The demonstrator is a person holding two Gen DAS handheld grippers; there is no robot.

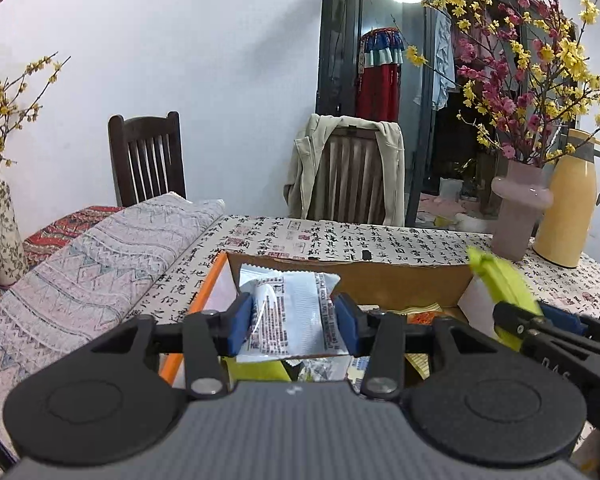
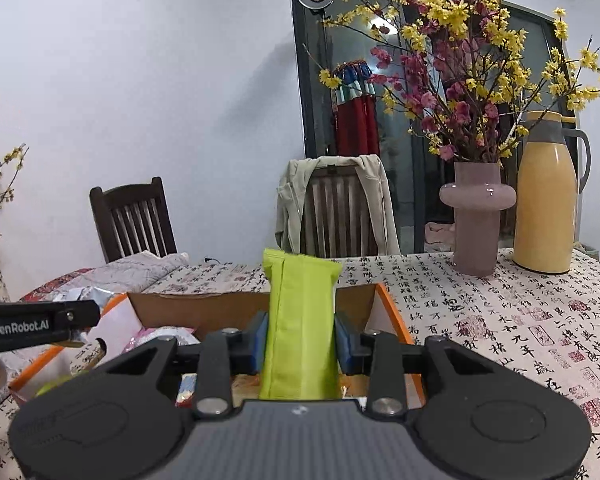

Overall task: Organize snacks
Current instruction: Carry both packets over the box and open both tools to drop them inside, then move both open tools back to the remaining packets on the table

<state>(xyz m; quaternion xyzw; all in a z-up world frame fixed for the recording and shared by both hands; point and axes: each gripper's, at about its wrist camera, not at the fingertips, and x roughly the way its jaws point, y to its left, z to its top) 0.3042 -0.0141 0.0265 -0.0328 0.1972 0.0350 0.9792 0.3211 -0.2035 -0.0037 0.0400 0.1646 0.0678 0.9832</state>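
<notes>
My left gripper [image 1: 294, 322] is shut on a white snack packet [image 1: 292, 312] with red and black print, held above an open cardboard box [image 1: 340, 276] with orange edges. My right gripper [image 2: 300, 340] is shut on a lime-green snack pouch [image 2: 300, 320], held upright over the same box [image 2: 204, 308]. In the left wrist view the green pouch [image 1: 500, 284] and the right gripper's fingers [image 1: 540, 320] show at the right. In the right wrist view the left gripper's arm [image 2: 36, 326] enters from the left. Several snack packets [image 2: 160, 334] lie inside the box.
The table has a calligraphy-print cloth [image 2: 500, 320]. A pink vase of flowers [image 2: 478, 220] and a yellow thermos jug [image 2: 546, 200] stand at the back right. A folded patterned blanket [image 1: 100, 264] lies left of the box. Two chairs [image 1: 148, 156] stand behind the table.
</notes>
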